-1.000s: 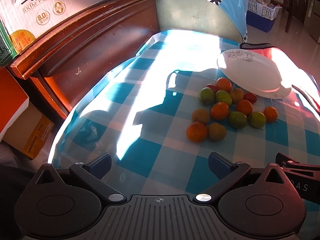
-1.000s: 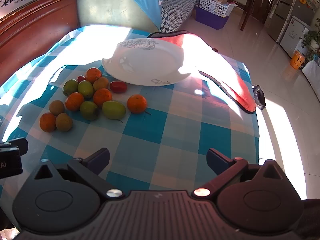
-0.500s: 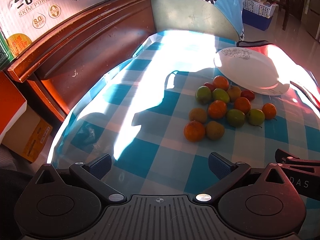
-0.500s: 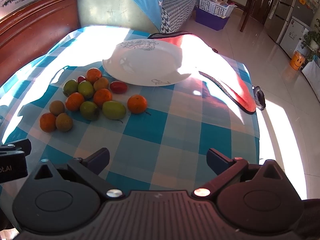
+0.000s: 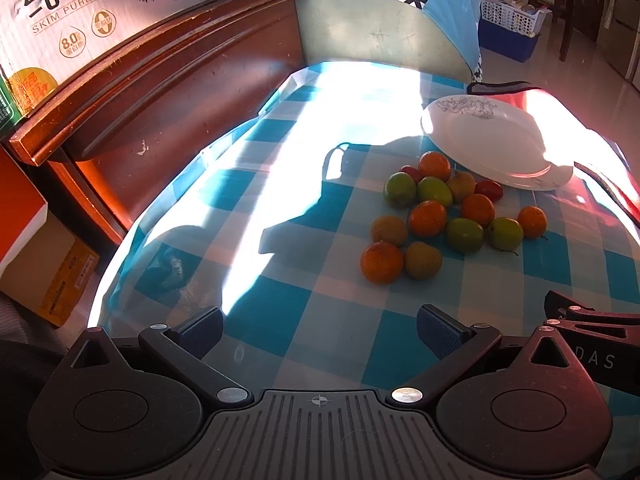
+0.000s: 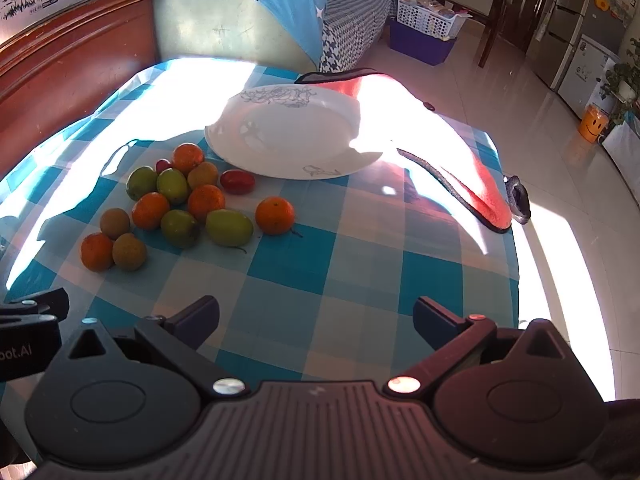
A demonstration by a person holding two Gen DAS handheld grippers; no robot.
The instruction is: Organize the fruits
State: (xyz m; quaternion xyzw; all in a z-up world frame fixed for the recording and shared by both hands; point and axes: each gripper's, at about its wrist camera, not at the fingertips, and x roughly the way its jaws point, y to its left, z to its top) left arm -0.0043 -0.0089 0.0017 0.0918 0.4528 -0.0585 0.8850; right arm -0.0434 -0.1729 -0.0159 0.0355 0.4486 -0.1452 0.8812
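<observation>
Several small fruits lie in a loose cluster point(image 5: 448, 216) point(image 6: 184, 208) on a blue-and-white checked tablecloth: oranges, green and brownish plums, red tomatoes. One orange point(image 6: 275, 215) sits a little apart to the right. A white plate point(image 5: 496, 144) point(image 6: 292, 132) with a blue pattern stands just behind them, bare. My left gripper point(image 5: 319, 330) hovers open over the cloth, well short of the fruit. My right gripper point(image 6: 316, 318) is open too, near the table's front, with nothing between its fingers.
A red cloth with dark trim point(image 6: 452, 152) drapes over the table's right side. A wooden bench back point(image 5: 168, 92) runs along the left, with a milk carton box point(image 5: 100, 12) on top. The table edge point(image 6: 516, 248) drops to a tiled floor on the right.
The left gripper has drifted slightly left and back, so the fruit and plate sit a bit further right in its view. The right gripper has barely moved. Both stay open.
</observation>
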